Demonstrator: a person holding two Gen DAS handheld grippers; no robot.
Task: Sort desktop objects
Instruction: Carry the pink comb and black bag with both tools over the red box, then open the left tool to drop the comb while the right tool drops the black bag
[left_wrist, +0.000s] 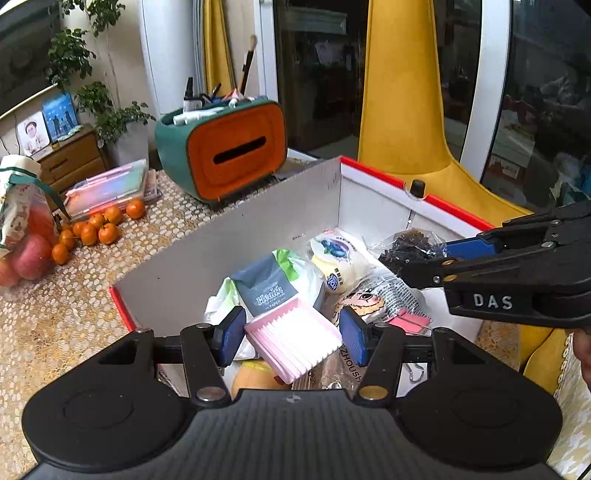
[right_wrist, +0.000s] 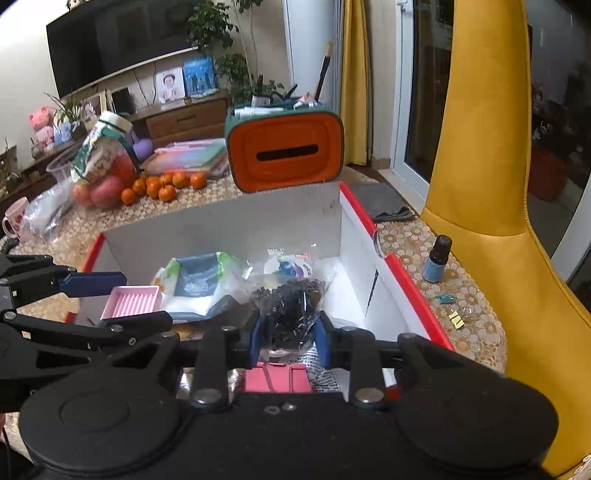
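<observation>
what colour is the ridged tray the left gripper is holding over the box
Pale pink. The ridged tray shows best in the left wrist view, clamped between the left gripper's blue pads.

my left gripper (left_wrist: 291, 336): black frame, blue ribbed pads, silver and brass rivets | my right gripper (right_wrist: 290, 338): same build, white "DAS" lettering

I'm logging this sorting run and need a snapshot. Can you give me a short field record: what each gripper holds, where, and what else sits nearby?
left gripper: shut on pink ridged tray, tilted, above the box contents
right gripper: shut on clear bag of dark bits, over the box
box: red-edged, open, holds tissue pack, snack packets, pink binder clips
table outside box: small brown bottle, tangerines, orange-fronted organizer
</observation>
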